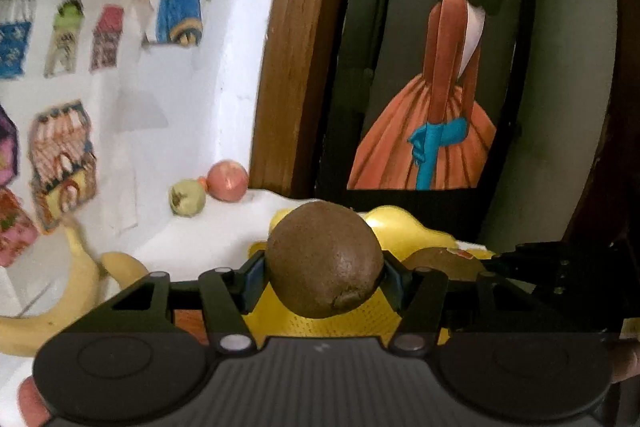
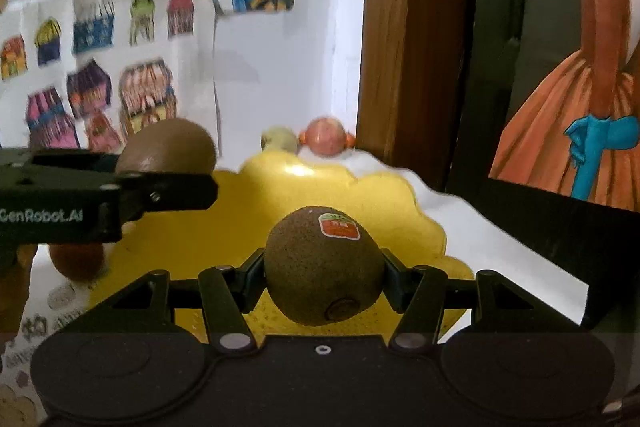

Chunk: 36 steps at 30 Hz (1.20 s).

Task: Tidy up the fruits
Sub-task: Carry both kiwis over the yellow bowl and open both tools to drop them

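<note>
My left gripper (image 1: 323, 273) is shut on a brown kiwi (image 1: 322, 259), held above the yellow scalloped plate (image 1: 384, 227). The right gripper (image 2: 323, 277) is shut on a second kiwi (image 2: 320, 271) that bears a red sticker, also over the yellow plate (image 2: 384, 203). In the right wrist view the left gripper (image 2: 132, 183) reaches in from the left with its kiwi (image 2: 172, 145) above the plate's left edge. The right gripper (image 1: 556, 271) and its kiwi (image 1: 444, 261) show at the right of the left wrist view.
A pink apple (image 1: 227, 181) and a pale green fruit (image 1: 187, 197) lie at the back by the white wall. Bananas (image 1: 76, 287) lie left of the plate. A brown fruit (image 2: 78, 261) sits beside the plate's left edge. A framed painting (image 1: 432, 67) stands behind.
</note>
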Motion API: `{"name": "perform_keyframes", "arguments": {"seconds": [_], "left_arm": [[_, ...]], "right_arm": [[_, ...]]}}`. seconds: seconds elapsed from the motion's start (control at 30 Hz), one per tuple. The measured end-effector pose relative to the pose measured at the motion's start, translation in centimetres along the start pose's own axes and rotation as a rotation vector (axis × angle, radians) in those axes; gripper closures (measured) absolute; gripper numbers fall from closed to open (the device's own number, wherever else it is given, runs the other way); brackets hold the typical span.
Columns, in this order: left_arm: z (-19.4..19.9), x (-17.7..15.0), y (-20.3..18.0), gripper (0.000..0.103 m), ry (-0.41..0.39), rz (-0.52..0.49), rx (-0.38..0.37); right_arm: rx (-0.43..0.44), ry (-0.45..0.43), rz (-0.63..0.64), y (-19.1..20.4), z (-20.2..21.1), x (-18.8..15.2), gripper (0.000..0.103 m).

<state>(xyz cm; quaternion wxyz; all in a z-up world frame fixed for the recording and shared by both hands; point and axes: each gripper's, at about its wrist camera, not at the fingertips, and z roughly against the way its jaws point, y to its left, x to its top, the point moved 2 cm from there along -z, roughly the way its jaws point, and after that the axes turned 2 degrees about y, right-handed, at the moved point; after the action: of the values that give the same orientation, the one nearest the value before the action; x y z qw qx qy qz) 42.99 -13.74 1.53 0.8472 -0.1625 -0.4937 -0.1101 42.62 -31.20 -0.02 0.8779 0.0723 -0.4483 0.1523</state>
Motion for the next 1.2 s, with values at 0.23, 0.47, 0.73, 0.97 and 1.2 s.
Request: {"name": "perform_keyframes", "arguments": {"seconds": [0.23,0.47,0.73,0.97,1.2], "left_arm": [[-2.1,-0.4,0.0,0.040,0.062,0.016,-0.028],[-2.6,-0.1,-0.6,0.040,0.082,-0.004,0.000],[-2.6,0.0,-0.7,0.039,0.072,-0.006,0.006],[-2.1,0.3,-0.5,0.034,0.048,0.014,0.001],[-0.3,0.5,-0.2,0.022,-0.012,0.054,0.010]], "right_arm": [[-0.012,0.073,0.067,0.3,-1.8,-0.1,0.044],[-0.025,0.134,0.100,0.8,-2.7,0.3,0.044],[-0.030,0.126,0.120,1.0,-2.7,0.5,0.043],[-0.044,0.111,0.140,0.8,-2.2,0.4,0.034],[-0.050,0.018,0.145,1.1,-0.1,0.2,0.026]]}}
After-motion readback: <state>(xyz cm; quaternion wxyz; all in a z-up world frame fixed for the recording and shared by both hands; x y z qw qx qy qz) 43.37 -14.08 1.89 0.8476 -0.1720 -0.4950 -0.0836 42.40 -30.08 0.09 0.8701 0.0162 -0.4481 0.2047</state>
